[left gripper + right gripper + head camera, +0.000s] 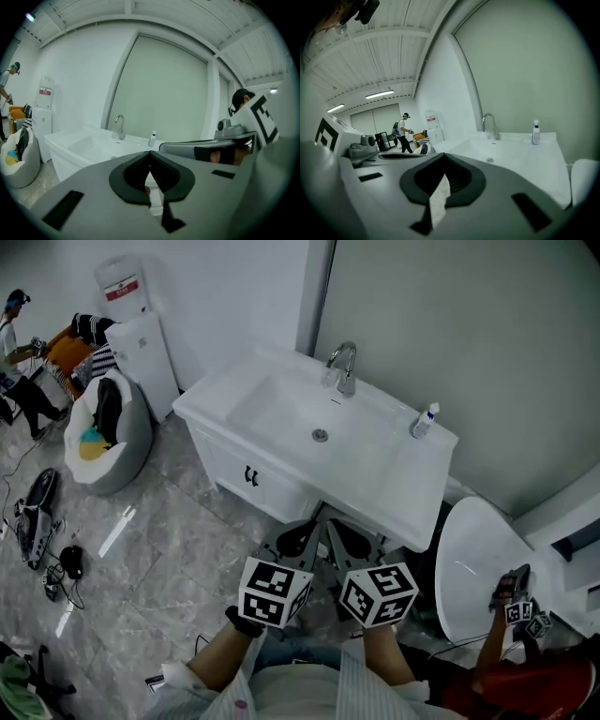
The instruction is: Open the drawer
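The white vanity (403, 498) stands against the wall with a sink, a faucet (343, 367) and a small bottle (424, 421). Its drawer front (267, 486) carries a black handle (250, 476) and looks closed. Both grippers hang side by side in front of the vanity, near its right half and apart from it. My left gripper (298, 534) is shut with nothing in it; in the left gripper view its pads (140, 173) meet at the tip. My right gripper (350, 540) is also shut and empty, and a strip of white tape hangs at its pads (454, 176). The handle lies left of both.
A grey beanbag (108, 432) and a white water dispenser (141, 343) stand left of the vanity. A white rounded fixture (473, 568) sits at the right, with another person's hand and marker cubes (520, 607) beside it. Cables and gear (37, 517) lie on the floor at left.
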